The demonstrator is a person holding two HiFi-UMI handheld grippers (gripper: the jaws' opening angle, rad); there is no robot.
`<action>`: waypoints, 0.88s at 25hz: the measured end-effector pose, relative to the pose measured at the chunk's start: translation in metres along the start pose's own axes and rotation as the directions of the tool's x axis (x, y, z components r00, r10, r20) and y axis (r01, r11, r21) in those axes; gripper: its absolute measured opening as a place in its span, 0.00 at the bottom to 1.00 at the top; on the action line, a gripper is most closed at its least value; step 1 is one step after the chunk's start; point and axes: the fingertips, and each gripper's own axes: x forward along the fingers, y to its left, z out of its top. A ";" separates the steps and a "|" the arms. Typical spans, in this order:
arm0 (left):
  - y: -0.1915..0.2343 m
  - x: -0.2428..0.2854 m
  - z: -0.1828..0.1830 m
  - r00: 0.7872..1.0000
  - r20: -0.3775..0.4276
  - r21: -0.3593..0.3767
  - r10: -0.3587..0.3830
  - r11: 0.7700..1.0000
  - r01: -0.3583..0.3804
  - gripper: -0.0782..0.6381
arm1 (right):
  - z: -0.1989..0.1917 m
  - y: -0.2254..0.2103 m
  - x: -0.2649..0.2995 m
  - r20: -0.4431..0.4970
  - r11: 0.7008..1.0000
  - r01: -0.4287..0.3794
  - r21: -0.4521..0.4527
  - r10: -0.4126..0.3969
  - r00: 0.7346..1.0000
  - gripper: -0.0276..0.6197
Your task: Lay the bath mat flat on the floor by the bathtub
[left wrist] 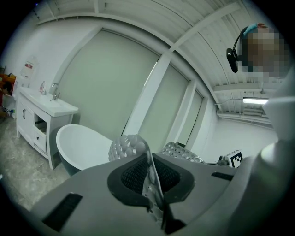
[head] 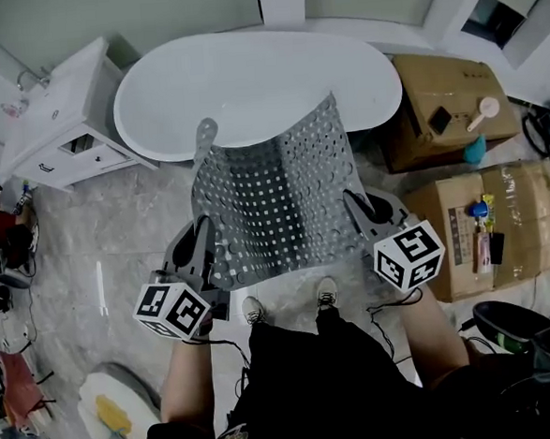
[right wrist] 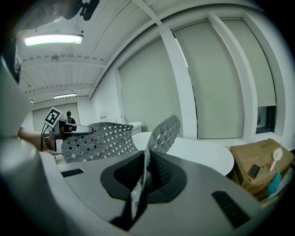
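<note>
Above floor (head: 126, 243) — L gripper (head: 204, 239), R gripper (head: 358, 205) clamp mat (head: 278, 199) edges.

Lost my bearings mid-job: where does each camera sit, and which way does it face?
Head view: on the person's head, steeply down at bath mat, bathtub; shows left gripper, right gripper, forearms, legs.
Left gripper view: on that gripper, along jaws shut on mat, toward tub, vanity.
Right gripper view: likewise, toward tub, cardboard box; left gripper at left.
Shared: all show mat and tub.
</note>
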 end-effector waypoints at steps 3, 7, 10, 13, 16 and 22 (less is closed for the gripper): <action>-0.011 0.009 -0.013 1.000 -0.005 -0.007 0.016 1.000 -0.016 0.15 | -0.009 -0.017 -0.006 -0.010 1.000 -0.006 0.007 0.006 1.000 0.09; -0.023 0.023 -0.033 0.999 -0.017 -0.012 0.029 1.000 -0.029 0.15 | -0.025 -0.040 -0.014 -0.022 1.000 -0.005 0.011 0.005 1.000 0.09; -0.033 0.037 -0.052 0.999 -0.034 -0.008 0.029 1.000 -0.029 0.15 | -0.043 -0.063 -0.020 -0.028 1.000 0.011 0.011 -0.010 1.000 0.09; -0.032 0.046 -0.068 0.998 -0.062 0.006 0.022 1.000 -0.021 0.15 | -0.064 -0.071 -0.019 -0.036 0.999 0.026 0.026 -0.026 0.999 0.09; -0.020 0.055 -0.087 0.997 -0.076 0.029 0.007 1.000 -0.005 0.15 | -0.087 -0.075 -0.010 -0.046 0.998 0.040 0.041 -0.038 0.998 0.09; 0.022 0.066 -0.131 0.992 -0.125 0.087 0.007 0.996 0.004 0.15 | -0.136 -0.078 0.016 -0.065 0.993 0.084 0.081 -0.079 0.995 0.09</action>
